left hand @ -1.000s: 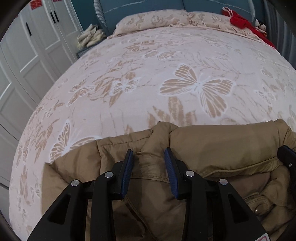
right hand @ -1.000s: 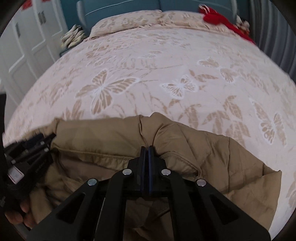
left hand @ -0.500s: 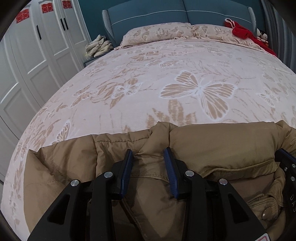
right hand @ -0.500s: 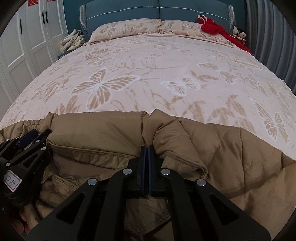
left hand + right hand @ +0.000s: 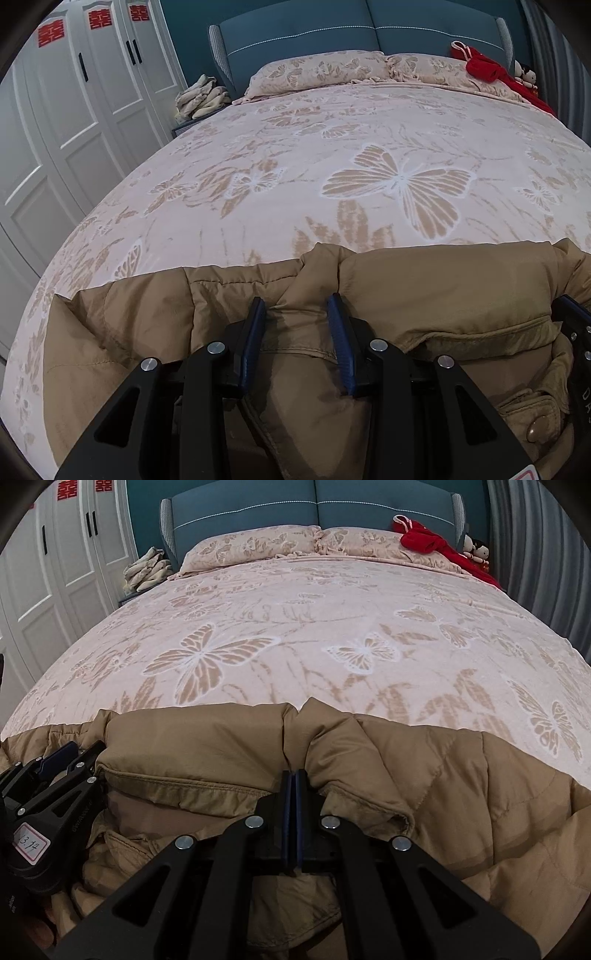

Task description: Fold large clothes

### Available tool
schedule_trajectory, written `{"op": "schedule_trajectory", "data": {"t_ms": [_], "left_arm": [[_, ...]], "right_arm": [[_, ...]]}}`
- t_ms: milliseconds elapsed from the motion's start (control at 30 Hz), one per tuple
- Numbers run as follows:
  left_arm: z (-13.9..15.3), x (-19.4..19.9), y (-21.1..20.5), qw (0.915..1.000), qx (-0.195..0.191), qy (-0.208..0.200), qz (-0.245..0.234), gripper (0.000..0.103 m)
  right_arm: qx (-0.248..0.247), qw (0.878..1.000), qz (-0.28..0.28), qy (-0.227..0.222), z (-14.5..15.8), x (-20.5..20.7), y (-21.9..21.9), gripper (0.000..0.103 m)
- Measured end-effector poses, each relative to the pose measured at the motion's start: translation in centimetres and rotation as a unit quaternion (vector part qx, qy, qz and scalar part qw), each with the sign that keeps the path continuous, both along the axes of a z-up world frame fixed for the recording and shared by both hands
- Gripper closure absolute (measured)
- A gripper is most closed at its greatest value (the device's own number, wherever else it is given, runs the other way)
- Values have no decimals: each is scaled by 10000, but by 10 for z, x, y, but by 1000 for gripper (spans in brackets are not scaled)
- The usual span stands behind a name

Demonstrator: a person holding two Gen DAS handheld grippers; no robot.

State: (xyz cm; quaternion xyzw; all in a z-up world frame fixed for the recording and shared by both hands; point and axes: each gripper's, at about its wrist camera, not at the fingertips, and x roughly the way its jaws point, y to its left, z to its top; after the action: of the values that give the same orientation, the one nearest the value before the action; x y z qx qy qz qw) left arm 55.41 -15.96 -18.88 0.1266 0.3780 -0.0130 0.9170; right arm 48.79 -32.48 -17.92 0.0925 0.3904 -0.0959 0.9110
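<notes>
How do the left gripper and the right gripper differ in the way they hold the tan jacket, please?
The left gripper has its fingers apart around a thick bunch of the tan jacket; the right gripper has its fingers pressed together on a thin fold. The left grips near the jacket's left end, the right nearer its right. Both are black with blue pads.

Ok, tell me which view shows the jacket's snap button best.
The left wrist view. The snap button sits unobstructed on a flap at the lower right of the tan jacket. In the right wrist view, I cannot find it among the bunched folds beside the left claw.
</notes>
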Motion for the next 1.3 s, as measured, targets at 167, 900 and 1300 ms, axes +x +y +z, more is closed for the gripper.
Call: {"op": "schedule_trajectory", "data": {"t_ms": [167, 900, 1300], "left_arm": [[-1, 0, 0, 10000, -2, -15, 3, 68], [21, -4, 19, 9983, -500, 313, -19, 65], [79, -239, 235, 9831, -1370, 1211, -17, 24]], "right_arm": [[-3, 10000, -1, -21, 0, 1, 0, 103], [267, 9995, -29, 195, 12, -2, -9, 103], [226, 9995, -61, 229, 87, -347, -1, 48]]}}
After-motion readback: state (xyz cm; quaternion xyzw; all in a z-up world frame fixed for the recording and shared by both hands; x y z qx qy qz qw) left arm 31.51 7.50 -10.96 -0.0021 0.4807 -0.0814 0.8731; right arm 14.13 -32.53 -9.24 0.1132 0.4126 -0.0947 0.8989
